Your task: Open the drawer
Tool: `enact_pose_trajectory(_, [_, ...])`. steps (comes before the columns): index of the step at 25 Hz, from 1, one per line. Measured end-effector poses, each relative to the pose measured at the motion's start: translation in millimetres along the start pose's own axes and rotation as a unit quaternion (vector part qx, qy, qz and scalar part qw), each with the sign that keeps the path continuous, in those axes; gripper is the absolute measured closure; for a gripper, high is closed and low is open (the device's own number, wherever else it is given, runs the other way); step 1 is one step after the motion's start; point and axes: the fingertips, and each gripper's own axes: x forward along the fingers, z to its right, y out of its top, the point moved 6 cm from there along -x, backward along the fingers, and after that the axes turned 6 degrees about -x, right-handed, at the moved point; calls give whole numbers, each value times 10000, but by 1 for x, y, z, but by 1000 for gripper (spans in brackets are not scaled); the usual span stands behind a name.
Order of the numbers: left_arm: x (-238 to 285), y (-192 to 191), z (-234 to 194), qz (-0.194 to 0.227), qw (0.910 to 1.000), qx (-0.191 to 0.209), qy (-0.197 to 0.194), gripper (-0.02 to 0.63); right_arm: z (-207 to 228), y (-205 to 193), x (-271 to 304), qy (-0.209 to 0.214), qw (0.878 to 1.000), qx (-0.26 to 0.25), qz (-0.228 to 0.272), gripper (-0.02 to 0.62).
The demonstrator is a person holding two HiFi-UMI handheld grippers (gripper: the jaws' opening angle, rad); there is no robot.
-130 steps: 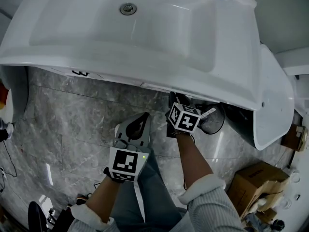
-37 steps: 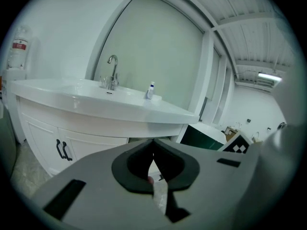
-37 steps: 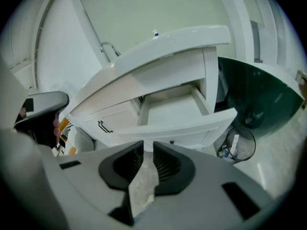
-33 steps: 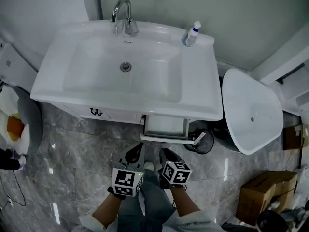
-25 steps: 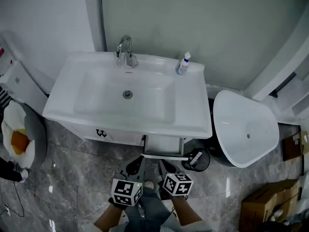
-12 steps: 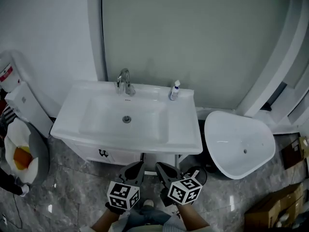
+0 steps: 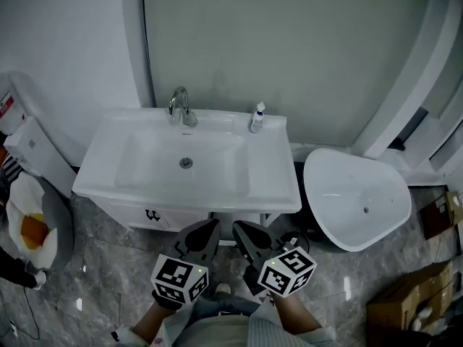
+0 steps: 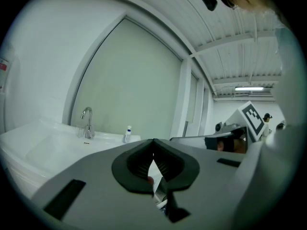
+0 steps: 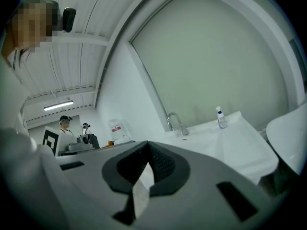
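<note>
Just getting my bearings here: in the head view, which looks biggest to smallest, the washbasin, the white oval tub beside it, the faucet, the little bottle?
1. washbasin
2. white oval tub
3. faucet and bottle: close in size. The faucet looks perhaps slightly larger, but I would not rank them firmly.

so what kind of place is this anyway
Likely a bathroom mock-up inside a larger hall. A white ceramic washbasin, a curved chrome tap and a small blue-capped bottle say bathroom; the high panelled ceiling with a strip light in the right gripper view suggests a hall.
</note>
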Motion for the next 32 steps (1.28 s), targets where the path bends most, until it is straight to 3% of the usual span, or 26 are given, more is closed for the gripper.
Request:
enact_pose_trajectory(15, [-2,4,2,-82,9999,142,-20,589,-3,0,-7,-55,10000,48,-14,586])
enact_pose_trajectory(32, [-8,-7,1,-107,9999,5,17,589,-9,-15,-11,-116,9993,109,-324,586])
